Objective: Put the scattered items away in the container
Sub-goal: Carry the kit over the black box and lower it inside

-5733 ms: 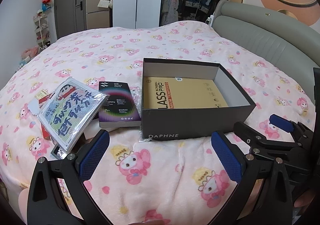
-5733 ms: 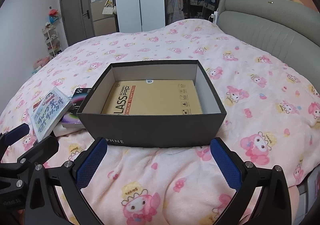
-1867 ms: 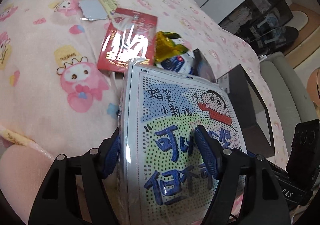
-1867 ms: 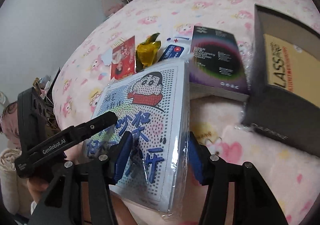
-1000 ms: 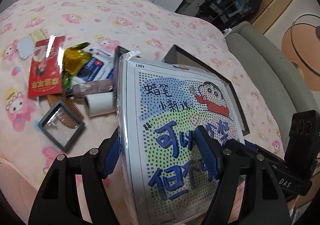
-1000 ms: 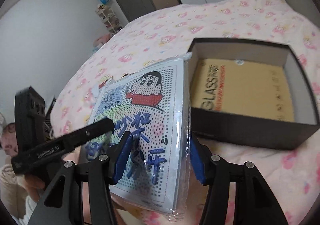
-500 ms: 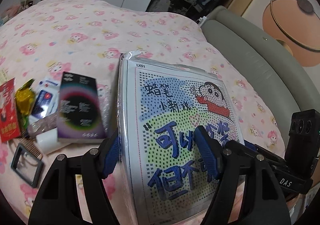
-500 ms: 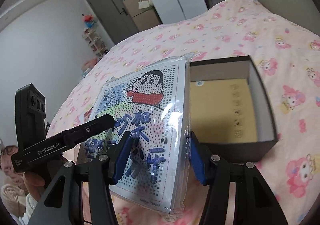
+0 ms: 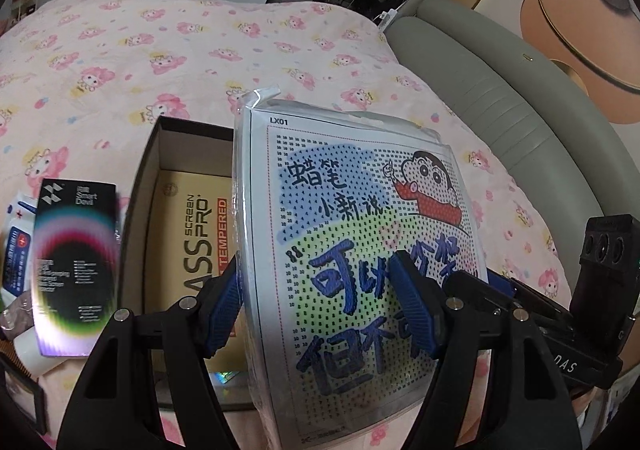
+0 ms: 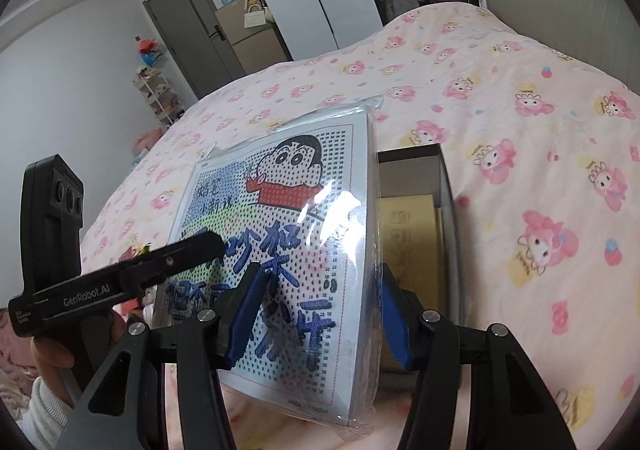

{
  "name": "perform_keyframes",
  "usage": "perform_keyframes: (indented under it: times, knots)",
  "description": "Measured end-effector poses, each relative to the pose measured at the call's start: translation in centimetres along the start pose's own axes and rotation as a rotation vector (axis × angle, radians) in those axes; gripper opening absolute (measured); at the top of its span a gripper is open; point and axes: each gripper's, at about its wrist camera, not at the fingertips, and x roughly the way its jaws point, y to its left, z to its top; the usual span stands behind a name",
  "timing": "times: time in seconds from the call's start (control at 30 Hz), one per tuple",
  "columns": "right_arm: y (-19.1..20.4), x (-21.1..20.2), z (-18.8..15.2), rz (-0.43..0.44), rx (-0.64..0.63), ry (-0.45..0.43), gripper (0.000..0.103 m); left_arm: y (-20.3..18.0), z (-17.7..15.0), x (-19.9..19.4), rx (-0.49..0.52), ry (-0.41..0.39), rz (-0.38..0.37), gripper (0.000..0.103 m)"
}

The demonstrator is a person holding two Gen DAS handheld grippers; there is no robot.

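A flat cartoon bead-art kit (image 9: 360,250) in clear plastic wrap is held in the air by both grippers. My left gripper (image 9: 320,310) is shut on its near left edge, my right gripper (image 10: 320,314) on its near right edge (image 10: 304,250). The kit hangs tilted over the open dark cardboard box (image 9: 148,178), which lies on the bed with a yellow screen-protector pack (image 9: 188,242) inside. The box also shows in the right wrist view (image 10: 444,186), mostly hidden behind the kit.
A black Smart Devil box (image 9: 72,262) and a white-blue packet (image 9: 16,246) lie left of the dark box on the pink patterned blanket (image 9: 200,30). A grey padded headboard (image 9: 500,98) runs along the right. A small black frame (image 9: 20,394) lies at the lower left.
Both grippers have carried the kit up off the bed and to the right, from beside the scattered items to over the open box. The grip has not changed.
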Motion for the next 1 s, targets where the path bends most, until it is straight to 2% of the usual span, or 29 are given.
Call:
perform_keyframes:
  times: [0.4,0.83,1.0]
  knots:
    - [-2.5,3.7,-0.2,0.024,0.040,0.045,0.052,1.2,-0.4,4.0,-0.048,0.072,0.019,0.073]
    - [-3.4,5.8,-0.4,0.026,0.052,0.083,0.053,2.7,-0.7,5.9,-0.139,0.147,0.021,0.073]
    - [-3.4,5.8,-0.3,0.029,0.052,0.084,0.053,3.2,-0.7,5.2,-0.154,0.138,0.024,0.073]
